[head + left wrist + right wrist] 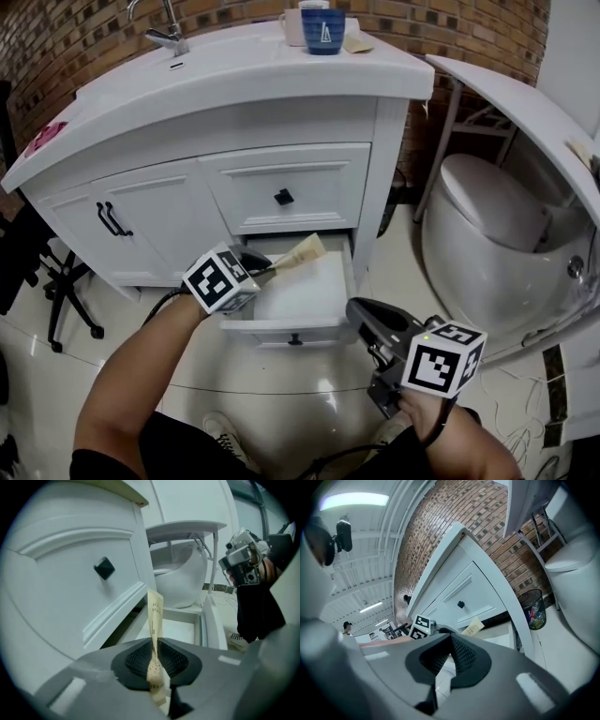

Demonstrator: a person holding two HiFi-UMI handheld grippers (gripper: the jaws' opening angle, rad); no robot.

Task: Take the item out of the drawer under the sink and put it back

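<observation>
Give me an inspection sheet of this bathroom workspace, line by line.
Surface: white vanity top with a tap at the rear; glossy tiled floor below.
Job's things: bottom drawer pulled open, no other item seen inside; beige packet held over it.
Clutter: blue cup on the vanity top; pink item at its left end.
Grippers: left gripper shut on the beige packet; right gripper shut, nothing between its jaws, near the drawer's front right corner.
Cables: black cable at the left gripper; white cables on the floor at right.
Surroundings: brick wall, toilet, black office chair.
</observation>
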